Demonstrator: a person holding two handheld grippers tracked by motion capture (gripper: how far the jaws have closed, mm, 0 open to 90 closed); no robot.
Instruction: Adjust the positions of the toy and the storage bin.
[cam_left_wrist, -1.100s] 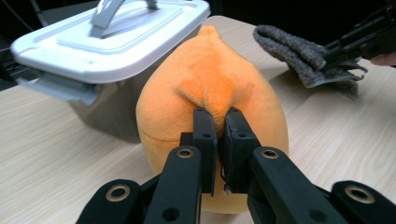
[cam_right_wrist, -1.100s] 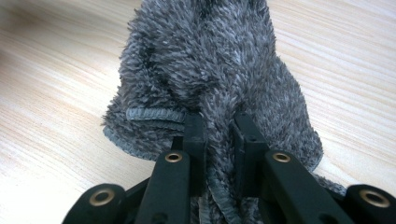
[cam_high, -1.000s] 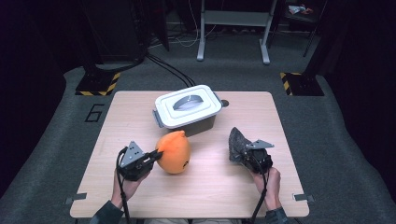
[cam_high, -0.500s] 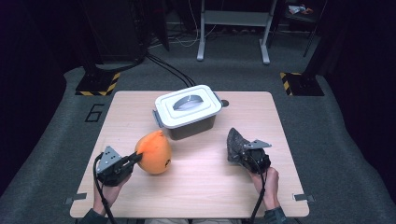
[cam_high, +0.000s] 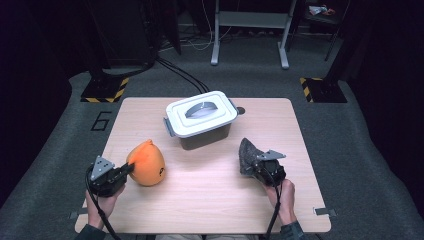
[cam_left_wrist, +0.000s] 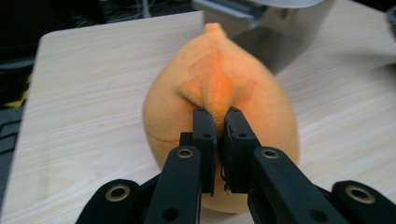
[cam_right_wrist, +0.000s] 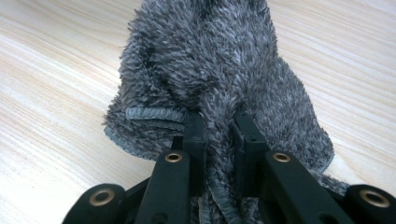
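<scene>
Between the orange plush and grey cloth stands a lidded box.

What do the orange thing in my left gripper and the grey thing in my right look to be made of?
Orange toy: soft plush, a short matte nap that folds where the jaws pinch it. Grey cloth: probably microfibre or chenille, with long shaggy pile and a stitched hem.

A wooden table stands on grey carpet in a dim room.

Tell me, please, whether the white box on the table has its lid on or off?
On: the lid sits flat across the box, handle up.
</scene>
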